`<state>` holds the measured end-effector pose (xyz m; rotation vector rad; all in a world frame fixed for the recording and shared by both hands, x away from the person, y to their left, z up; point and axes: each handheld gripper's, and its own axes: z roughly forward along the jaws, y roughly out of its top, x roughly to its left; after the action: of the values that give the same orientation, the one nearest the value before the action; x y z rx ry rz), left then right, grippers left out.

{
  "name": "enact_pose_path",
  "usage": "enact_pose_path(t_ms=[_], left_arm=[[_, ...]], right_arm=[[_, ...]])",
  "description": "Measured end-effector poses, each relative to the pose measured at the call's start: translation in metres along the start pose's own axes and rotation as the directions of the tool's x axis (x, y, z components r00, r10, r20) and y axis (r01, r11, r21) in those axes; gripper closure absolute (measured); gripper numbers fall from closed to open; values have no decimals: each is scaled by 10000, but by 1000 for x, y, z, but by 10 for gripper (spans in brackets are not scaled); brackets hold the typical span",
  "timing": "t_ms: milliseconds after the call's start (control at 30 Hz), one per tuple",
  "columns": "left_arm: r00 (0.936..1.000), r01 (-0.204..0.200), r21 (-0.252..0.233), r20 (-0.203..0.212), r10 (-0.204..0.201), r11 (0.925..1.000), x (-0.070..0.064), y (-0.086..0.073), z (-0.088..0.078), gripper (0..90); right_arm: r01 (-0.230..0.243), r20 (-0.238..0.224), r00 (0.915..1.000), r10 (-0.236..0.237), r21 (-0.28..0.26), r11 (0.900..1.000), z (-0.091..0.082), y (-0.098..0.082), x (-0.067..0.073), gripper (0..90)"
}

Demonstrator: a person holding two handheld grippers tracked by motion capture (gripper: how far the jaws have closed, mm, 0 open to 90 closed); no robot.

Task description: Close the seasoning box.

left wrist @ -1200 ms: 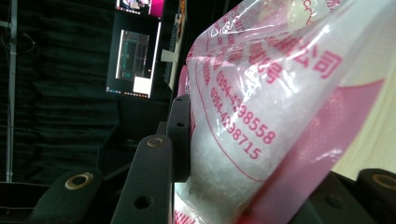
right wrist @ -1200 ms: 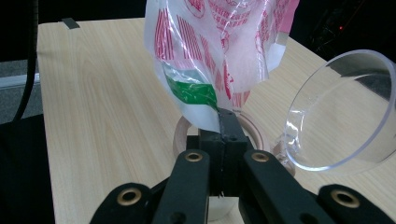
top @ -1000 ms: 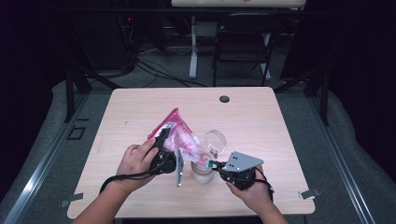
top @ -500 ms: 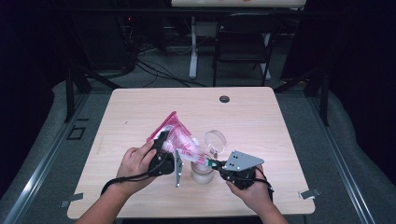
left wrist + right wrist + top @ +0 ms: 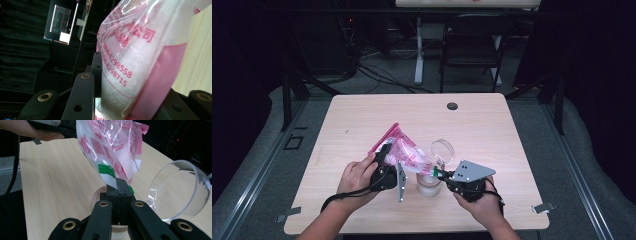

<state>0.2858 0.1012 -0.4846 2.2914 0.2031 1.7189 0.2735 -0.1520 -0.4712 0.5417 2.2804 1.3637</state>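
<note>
A pink and clear plastic bag of white grains hangs tilted over a clear glass jar near the table's front edge. My left gripper is shut on the bag's body, and in the left gripper view the bag bulges between the black jaws of the left gripper. My right gripper is shut on the bag's lower corner just above the jar. In the right gripper view the right gripper pinches the green-striped edge of the bag over the jar's rim.
The jar's round clear lid stands swung open behind it, and the lid is to the right of my right jaws. A small black round cap sits in the wooden table at the far edge. A chair stands beyond.
</note>
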Motion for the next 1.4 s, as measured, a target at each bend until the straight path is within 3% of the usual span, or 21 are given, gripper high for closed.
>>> enact_pose_path(t_ms=[867, 1400], left_arm=[[9971, 693, 94, 319, -696, 9976, -10, -5, 1, 738], [9906, 1248, 160, 544, -1254, 9921, -17, -11, 1, 743]], right_arm=[[200, 73, 9998, -198, -241, 9995, -1, 9, 0, 900], [107, -79, 9999, -111, -401, 9991, 1, 12, 1, 900]])
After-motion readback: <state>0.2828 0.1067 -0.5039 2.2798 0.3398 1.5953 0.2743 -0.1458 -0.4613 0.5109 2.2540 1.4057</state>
